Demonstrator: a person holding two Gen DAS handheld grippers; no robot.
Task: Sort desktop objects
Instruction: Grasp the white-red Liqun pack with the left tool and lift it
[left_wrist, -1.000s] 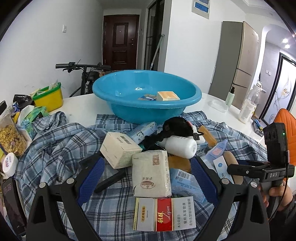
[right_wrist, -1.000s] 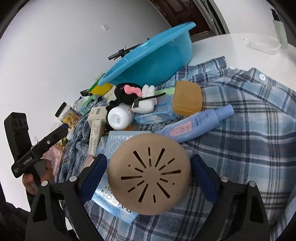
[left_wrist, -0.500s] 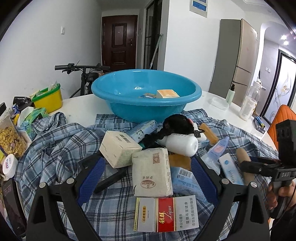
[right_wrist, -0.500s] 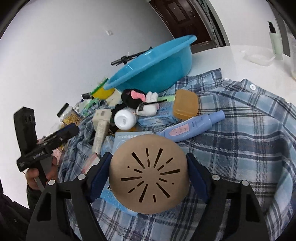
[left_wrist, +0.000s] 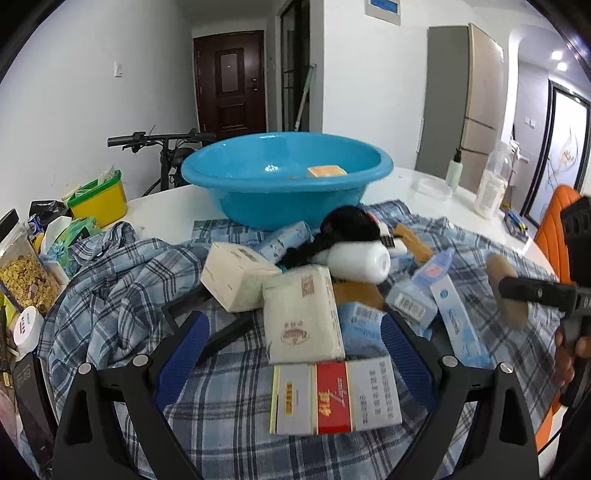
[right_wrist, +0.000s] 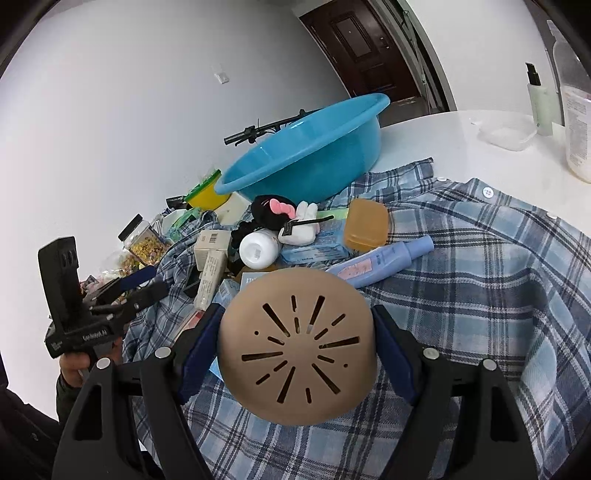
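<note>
My right gripper (right_wrist: 297, 343) is shut on a round tan slotted disc (right_wrist: 297, 347) and holds it above the plaid shirt (right_wrist: 480, 277). The disc shows edge-on in the left wrist view (left_wrist: 506, 291), at the right. My left gripper (left_wrist: 295, 354) is open and empty, low over a white tissue pack (left_wrist: 301, 317) and a red-and-white cigarette carton (left_wrist: 334, 398). A blue basin (left_wrist: 288, 173) stands behind the pile with an orange box (left_wrist: 327, 171) in it. The basin also shows in the right wrist view (right_wrist: 306, 151).
The pile holds a white box (left_wrist: 236, 275), a white bottle (left_wrist: 360, 260), a black plush toy (left_wrist: 347, 225), an amber soap bar (right_wrist: 365, 223) and a blue tube (right_wrist: 384, 260). A yellow-green tub (left_wrist: 99, 201) and cereal jar (left_wrist: 22, 273) stand left. Bottles (left_wrist: 491, 188) stand right.
My right gripper has lifted the tan disc up and back from the pile. The left gripper has sunk a little lower toward the pile; it stays open.
</note>
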